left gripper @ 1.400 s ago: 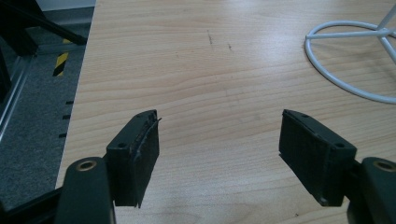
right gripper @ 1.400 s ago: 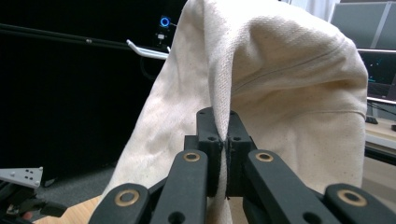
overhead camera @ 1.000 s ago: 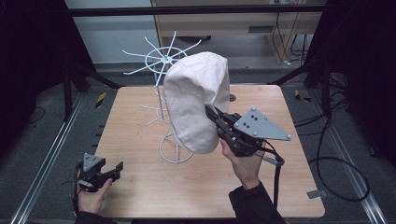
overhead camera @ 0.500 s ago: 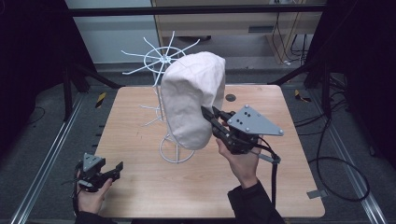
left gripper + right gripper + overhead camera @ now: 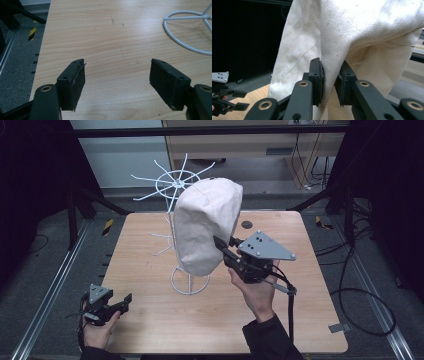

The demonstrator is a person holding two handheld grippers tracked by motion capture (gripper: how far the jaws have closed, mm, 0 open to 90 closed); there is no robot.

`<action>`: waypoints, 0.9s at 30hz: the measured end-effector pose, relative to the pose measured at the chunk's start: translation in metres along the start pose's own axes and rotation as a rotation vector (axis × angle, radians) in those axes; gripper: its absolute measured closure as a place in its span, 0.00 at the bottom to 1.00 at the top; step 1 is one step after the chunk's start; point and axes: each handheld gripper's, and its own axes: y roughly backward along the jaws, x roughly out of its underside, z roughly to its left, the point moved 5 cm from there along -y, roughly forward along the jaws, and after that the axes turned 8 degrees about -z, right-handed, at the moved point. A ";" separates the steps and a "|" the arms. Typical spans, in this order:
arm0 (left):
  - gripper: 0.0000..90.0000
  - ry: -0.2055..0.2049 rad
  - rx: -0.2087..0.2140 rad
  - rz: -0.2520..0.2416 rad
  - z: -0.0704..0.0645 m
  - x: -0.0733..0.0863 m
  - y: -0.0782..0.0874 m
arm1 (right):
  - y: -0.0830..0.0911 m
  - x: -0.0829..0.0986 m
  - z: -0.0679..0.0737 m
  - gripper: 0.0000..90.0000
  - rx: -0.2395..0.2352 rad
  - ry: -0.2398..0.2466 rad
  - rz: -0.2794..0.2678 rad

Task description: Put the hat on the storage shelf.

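Cream cloth bag (image 5: 362,32) is pinched between the right gripper (image 5: 330,83) jaws; left gripper (image 5: 117,82) jaws are held wide, empty.

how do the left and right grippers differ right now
The left gripper has its fingers wide apart with nothing between them; the right gripper has its fingers pinched on a fold of the cream cloth hat. The left sits low at the wooden table near its corner; the right is raised beside the white wire stand. Both are black, hand-held and two-fingered.
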 end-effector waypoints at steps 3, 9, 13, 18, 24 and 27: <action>0.32 0.001 -0.001 -0.001 0.000 0.000 0.000 | -0.002 0.002 0.000 0.81 0.001 0.004 0.012; 0.32 0.000 -0.001 0.000 0.000 0.000 0.000 | -0.002 0.004 0.000 0.79 0.004 0.003 0.019; 0.31 -0.002 -0.001 0.001 0.000 0.000 0.000 | -0.002 0.004 -0.001 0.73 0.006 0.002 0.027; 0.31 0.000 -0.002 0.000 0.001 0.000 0.000 | 0.001 0.004 -0.003 0.57 0.022 0.002 0.017; 0.31 0.001 -0.003 0.002 0.001 0.000 0.000 | 0.006 0.004 -0.007 0.35 0.053 0.014 0.000; 0.31 0.000 -0.003 0.001 0.001 0.000 0.000 | 0.009 0.005 -0.010 0.29 0.059 0.010 -0.002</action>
